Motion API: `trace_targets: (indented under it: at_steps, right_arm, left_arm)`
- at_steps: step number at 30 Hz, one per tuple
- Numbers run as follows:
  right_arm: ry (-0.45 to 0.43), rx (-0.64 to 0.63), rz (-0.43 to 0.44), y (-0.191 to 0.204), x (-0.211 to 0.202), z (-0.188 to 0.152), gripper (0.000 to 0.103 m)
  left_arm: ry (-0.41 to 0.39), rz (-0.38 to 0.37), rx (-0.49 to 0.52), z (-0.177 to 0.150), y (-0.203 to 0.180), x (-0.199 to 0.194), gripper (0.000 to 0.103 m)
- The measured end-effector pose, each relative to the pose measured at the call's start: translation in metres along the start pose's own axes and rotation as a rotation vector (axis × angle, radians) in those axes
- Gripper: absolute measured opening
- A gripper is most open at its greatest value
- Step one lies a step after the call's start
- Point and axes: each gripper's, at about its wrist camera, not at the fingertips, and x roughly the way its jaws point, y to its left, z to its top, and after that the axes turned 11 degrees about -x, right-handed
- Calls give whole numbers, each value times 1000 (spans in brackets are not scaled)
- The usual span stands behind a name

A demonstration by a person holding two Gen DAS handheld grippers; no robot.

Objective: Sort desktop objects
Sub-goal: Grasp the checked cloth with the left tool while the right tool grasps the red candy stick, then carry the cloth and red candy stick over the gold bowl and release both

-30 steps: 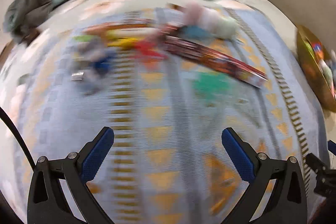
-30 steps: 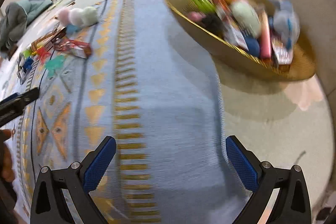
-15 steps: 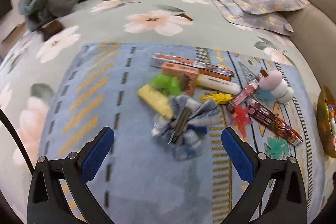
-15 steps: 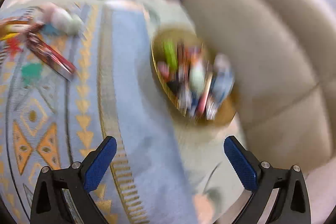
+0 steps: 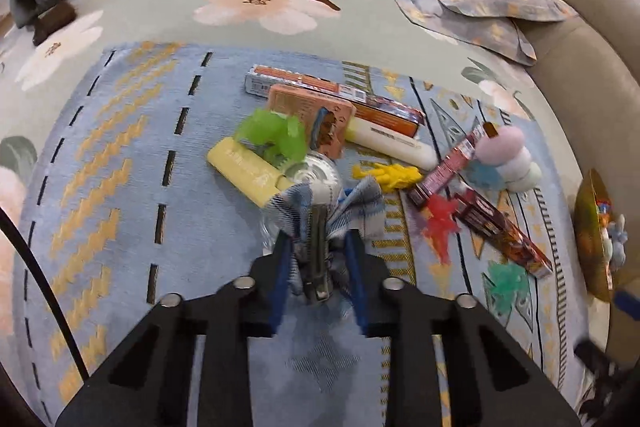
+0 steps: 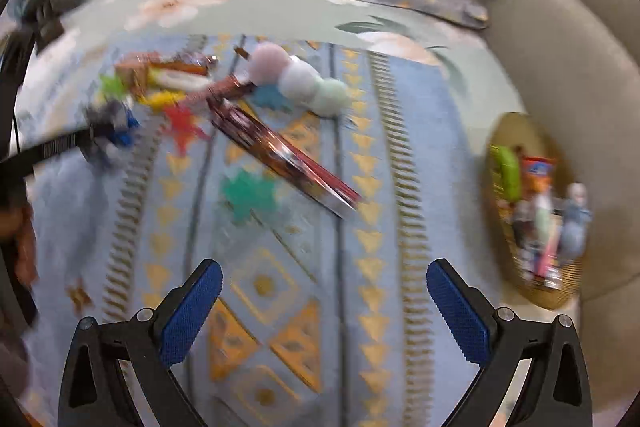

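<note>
since half a second ago the left gripper (image 5: 320,259) has gone from spread wide above the pile to closing on the plaid hair clip (image 5: 320,211), whose checked fabric bow fans out just ahead of the blue pads while its metal clasp runs back between them; the pads press the cloth from both sides. the right gripper (image 6: 320,311) has swung away from the gold basket (image 6: 556,297), which now sits off to its right against the beige sofa, already holding several sorted things. its jaws are spread wide with nothing between them, above the blue patterned rug (image 6: 280,307). just beyond the left gripper's tips a shiny round tin (image 5: 316,171) touches the bow, with a yellow tube (image 5: 248,173) to the left and a green splat toy (image 5: 276,137) past it. ahead and right of those tips lie a yellow splat toy (image 5: 388,175), a red splat toy (image 5: 440,219), a long dark snack box (image 5: 500,231) and a pastel pompom plush (image 5: 508,159). a teal splat toy (image 6: 248,193) lies ahead of the right gripper, slightly to its left.
</note>
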Motion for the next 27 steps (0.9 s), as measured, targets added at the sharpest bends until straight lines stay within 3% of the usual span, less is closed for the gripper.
trace_targets:
  at_steps: [2,5,9,12,17,20,27]
  right_arm:
    - [-2,-7,23,-5,14,14,103]
    - [-1,-21,33,-17,34,32,87]
    - [57,-14,140,-35,72,54,75]
    - [89,-51,203,-33,94,65,74]
    - [132,-115,215,-19,125,70,73]
    - [123,-132,202,-14,125,70,74]
    - [111,-129,214,-5,108,53,26]
  left_arm:
    - [4,-4,19,-5,-4,-6,17]
    - [18,-27,22,-13,-7,-15,17]
    - [40,-46,7,-20,-7,-16,17]
    - [59,-69,1,-26,-8,-15,17]
    - [120,-57,-15,-30,-13,0,19]
    - [114,-53,-31,-31,-13,3,31]
    - [88,43,45,-36,-24,16,31]
